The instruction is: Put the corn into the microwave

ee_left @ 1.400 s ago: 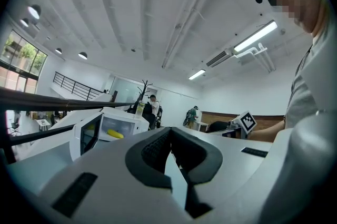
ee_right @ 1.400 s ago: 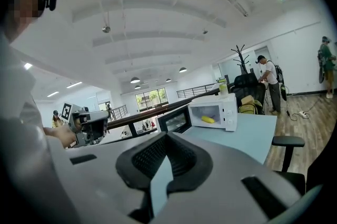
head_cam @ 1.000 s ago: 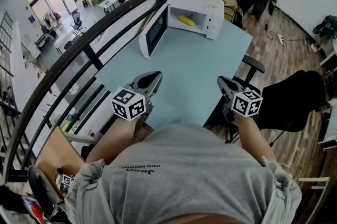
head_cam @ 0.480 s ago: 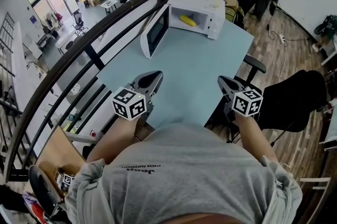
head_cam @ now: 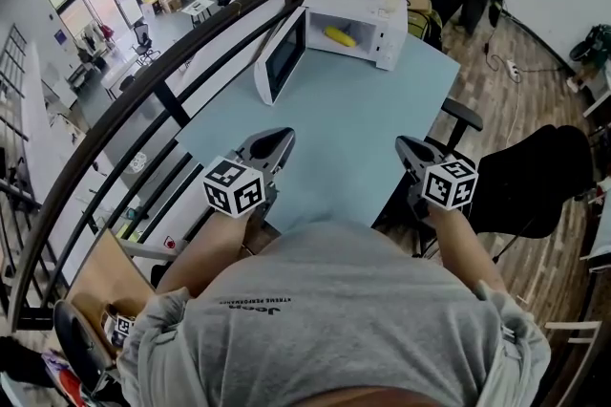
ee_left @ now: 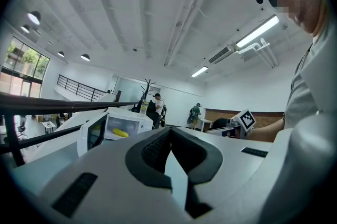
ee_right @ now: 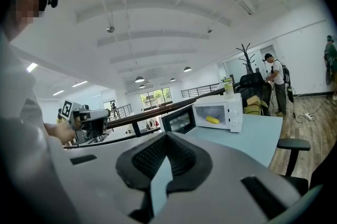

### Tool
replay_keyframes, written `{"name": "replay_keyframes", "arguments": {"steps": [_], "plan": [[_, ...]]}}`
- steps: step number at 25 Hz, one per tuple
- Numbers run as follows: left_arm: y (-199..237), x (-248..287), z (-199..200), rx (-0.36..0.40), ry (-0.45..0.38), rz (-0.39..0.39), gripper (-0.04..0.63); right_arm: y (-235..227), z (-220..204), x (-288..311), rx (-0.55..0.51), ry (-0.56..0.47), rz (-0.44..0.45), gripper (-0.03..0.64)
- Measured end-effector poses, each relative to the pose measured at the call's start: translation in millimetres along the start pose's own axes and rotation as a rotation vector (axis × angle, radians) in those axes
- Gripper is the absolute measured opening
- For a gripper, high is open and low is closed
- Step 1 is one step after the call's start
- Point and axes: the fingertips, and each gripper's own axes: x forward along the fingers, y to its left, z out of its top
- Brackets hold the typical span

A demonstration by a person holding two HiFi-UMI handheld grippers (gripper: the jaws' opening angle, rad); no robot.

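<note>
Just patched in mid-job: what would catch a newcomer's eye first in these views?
The white microwave at the far end of the light blue table stands out first: its door is swung wide open and the yellow corn lies inside. Close to the person, by the table's near end, the left gripper and right gripper are both shut and empty.
</note>
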Motion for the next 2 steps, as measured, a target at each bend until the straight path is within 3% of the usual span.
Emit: {"name": "replay_keyframes", "arguments": {"steps": [2], "plan": [[0.1,1.6,1.0,-0.002,0.001,0.000,0.018,-1.0,0.6,0.4,0.002,0.001,0.002,0.017]]}}
